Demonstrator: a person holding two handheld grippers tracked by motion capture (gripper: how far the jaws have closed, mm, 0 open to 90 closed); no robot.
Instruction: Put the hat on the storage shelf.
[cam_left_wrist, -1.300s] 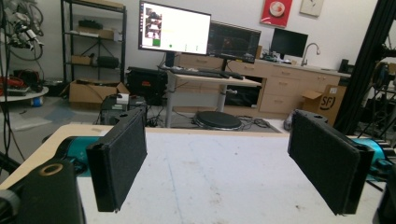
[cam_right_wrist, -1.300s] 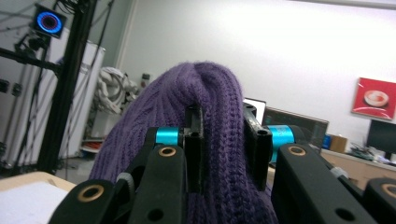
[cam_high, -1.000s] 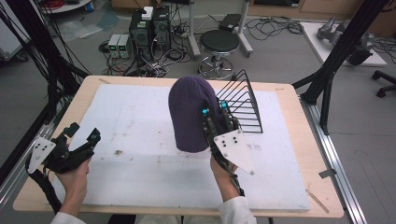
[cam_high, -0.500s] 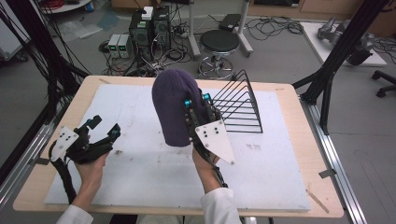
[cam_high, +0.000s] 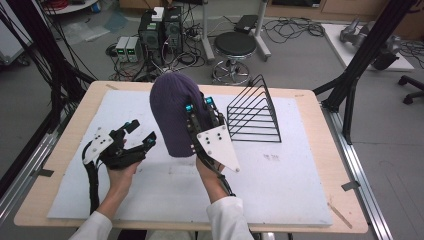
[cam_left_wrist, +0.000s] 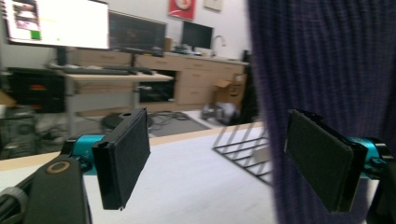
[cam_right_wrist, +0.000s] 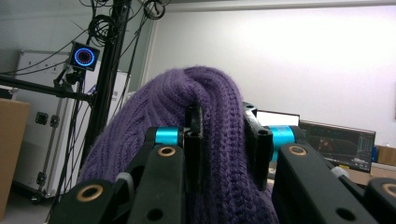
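Grey floor lay behind the worktop (cam_high: 310, 165), with a round stool (cam_high: 235, 45) and boxes of electronics (cam_high: 160, 30) among loose cables. White sheeting covered most of the worktop inside its pale wooden border.

I took the black wire rack (cam_high: 254, 112) as my landmark. It stood on the far right part of the sheet, its slanted dividers rising to a point.

My right claw (cam_high: 200, 107) was just left of the rack, raised above the sheet, and it held a purple knit hat (cam_high: 172, 120). In the right gripper view the jaws were pressed together on a thick fold of the ribbed knit (cam_right_wrist: 219, 154), which bulged up over them and hung down between them. From above, the hat hung as a tall, rounded shape, further from the rack than the claw itself, with its lower edge above the sheet. My right hand (cam_high: 210, 172) gripped the handle below the grey plate.

My left claw (cam_high: 140, 134) was well to the left of the rack, beyond the hat and nearer to me. Its jaws were spread wide and held nothing. In the left gripper view the hat (cam_left_wrist: 322, 70) hung as a dark curtain in front of its right pad, with part of the rack (cam_left_wrist: 243, 149) seen past it on the sheet. I could not tell whether that pad touched the knit. My left hand (cam_high: 120, 167) held that handle low over the sheet.
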